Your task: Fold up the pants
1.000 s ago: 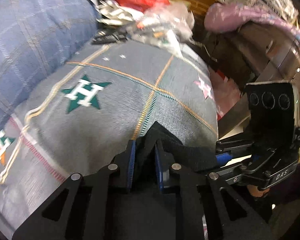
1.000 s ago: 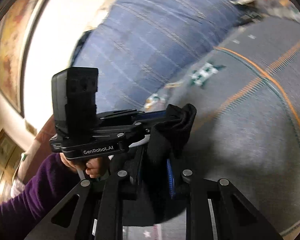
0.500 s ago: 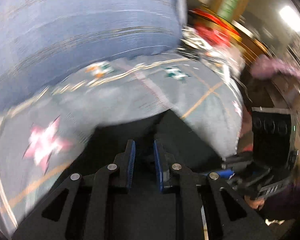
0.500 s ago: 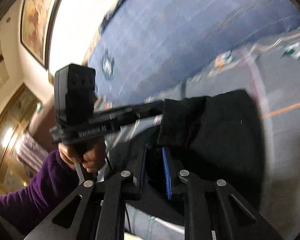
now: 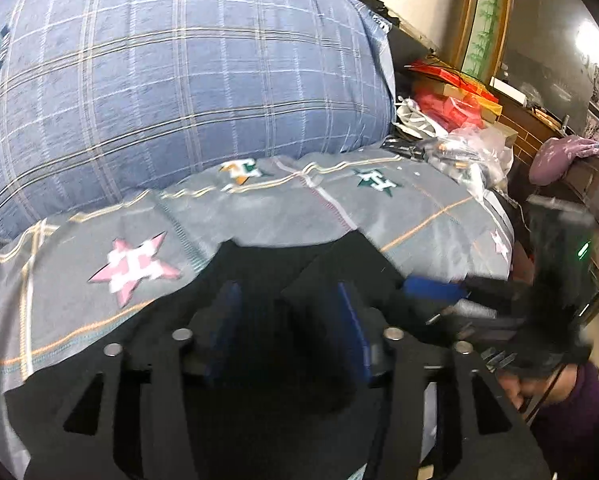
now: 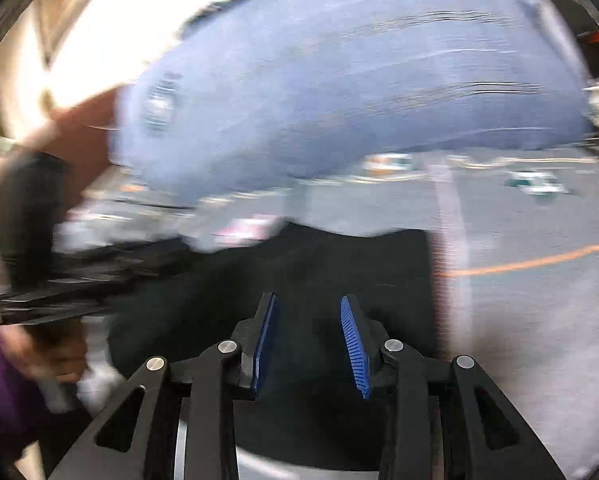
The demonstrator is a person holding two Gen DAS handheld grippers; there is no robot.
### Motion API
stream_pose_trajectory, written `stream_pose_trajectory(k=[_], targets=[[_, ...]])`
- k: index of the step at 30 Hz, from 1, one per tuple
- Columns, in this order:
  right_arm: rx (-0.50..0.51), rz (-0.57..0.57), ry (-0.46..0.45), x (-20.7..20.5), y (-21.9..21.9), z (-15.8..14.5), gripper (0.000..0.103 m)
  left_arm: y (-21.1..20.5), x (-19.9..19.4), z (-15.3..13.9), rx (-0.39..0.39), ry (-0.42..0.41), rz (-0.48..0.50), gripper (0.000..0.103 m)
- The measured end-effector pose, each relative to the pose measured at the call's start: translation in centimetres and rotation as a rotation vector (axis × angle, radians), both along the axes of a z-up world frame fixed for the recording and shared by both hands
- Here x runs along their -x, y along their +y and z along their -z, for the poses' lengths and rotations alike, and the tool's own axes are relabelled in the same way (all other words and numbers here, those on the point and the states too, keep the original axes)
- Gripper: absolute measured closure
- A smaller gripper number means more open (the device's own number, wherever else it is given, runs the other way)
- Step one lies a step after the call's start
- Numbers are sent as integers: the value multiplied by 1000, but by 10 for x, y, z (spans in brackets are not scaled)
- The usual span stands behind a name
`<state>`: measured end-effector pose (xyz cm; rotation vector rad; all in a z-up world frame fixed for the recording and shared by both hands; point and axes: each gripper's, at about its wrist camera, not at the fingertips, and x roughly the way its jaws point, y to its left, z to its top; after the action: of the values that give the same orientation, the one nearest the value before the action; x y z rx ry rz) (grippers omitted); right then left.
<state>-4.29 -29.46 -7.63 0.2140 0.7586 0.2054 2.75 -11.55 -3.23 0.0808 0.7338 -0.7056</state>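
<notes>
The black pants (image 5: 331, 264) lie folded on the grey star-patterned bed sheet (image 5: 259, 208). My left gripper (image 5: 285, 300) is open, its blue pads apart just above the black cloth. The right gripper shows blurred at the right of the left wrist view (image 5: 435, 292). In the right wrist view the pants (image 6: 339, 264) lie flat as a dark patch ahead, and my right gripper (image 6: 307, 308) is open over them, holding nothing. That view is motion-blurred. The left gripper shows as a dark blur at its left (image 6: 79, 276).
A big blue plaid pillow (image 5: 179, 80) fills the back of the bed. Red packets and plastic bags (image 5: 455, 120) pile at the far right, beside a purple cloth (image 5: 563, 152) on dark furniture. The bed's right edge (image 5: 507, 240) drops off near the right gripper.
Both grippers carried the black pants forward and down onto the sheet, then opened and let go. A second ago each was shut on the cloth, held up in the air.
</notes>
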Motion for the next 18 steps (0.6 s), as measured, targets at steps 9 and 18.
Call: stream_pose_trajectory(k=[9,18], targets=[[204,31,103,-2,14,42,67,-32,-49,60,-293,122,-219,51],[296,34,93,-5,28,42,64,-12,-35,58,-286,60,-254,51]])
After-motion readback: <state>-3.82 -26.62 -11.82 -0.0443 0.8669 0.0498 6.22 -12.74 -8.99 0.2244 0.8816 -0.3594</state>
